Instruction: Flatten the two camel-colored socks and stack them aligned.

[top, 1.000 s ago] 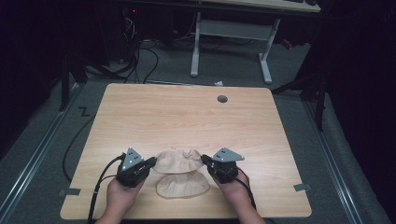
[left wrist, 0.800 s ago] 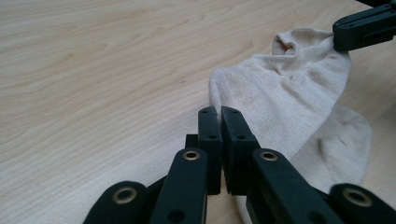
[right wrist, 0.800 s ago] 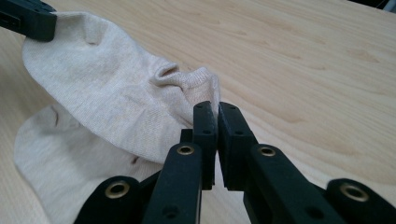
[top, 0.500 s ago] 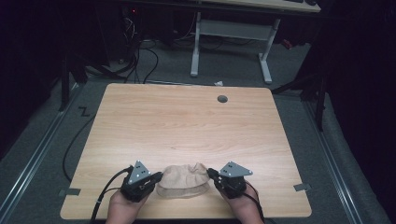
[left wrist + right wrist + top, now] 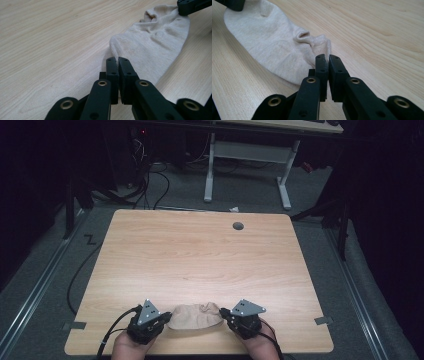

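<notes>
Table [image 5: 200, 255]: bare wood. Beige sock [image 5: 195, 317] lies folded near the front edge, centred. Left tongs [image 5: 117, 61] clamped on one end, right tongs [image 5: 325, 58] on the other. Fold apparently done, perhaps a pair; release and smoothing remain.

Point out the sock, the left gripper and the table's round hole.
sock [image 5: 194, 318], high view, middle of the fabric.
left gripper [image 5: 117, 59], left gripper view, between the jaw tips.
round hole [image 5: 238, 226], high view, its centre.

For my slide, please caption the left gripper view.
Left hand-held gripper pinching one end of a beige sock on the table.
</notes>
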Tool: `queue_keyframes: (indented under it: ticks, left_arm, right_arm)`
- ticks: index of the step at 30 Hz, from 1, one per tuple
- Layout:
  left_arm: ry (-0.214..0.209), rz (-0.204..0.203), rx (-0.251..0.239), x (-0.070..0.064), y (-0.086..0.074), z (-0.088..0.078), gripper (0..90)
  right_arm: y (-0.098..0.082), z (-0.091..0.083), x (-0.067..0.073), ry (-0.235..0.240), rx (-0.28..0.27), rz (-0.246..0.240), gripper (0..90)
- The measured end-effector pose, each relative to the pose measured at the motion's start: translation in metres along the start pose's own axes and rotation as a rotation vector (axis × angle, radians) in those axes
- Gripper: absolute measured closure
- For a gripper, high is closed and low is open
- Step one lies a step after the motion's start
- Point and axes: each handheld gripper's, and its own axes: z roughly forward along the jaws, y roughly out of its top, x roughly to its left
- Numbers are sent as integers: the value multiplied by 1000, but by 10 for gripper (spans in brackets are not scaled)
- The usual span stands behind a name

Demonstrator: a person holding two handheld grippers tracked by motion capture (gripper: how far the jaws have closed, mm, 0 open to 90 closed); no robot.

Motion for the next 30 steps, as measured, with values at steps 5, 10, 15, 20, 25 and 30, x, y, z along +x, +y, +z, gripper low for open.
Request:
queue_keyframes:
  ticks: [5,10,15,20,25,30]
  left_arm:
    - [9,24,50,-2,-4,9,872]
    - [29,60,89,-3,-7,16,872]
    - [37,62,107,-1,-7,21,870]
    - [49,90,110,1,-5,27,871]
    - [46,65,104,14,3,37,870]
    - [46,19,90,28,8,45,867]
  right_arm:
    - [-3,8,0,8,51,-5,861]
    - [-5,14,0,12,93,-4,861]
    - [-8,18,-1,18,115,-2,860]
    - [-8,19,-1,16,122,-2,860]
    - [-5,25,-6,8,115,6,860]
    - [3,37,-14,-10,106,24,859]
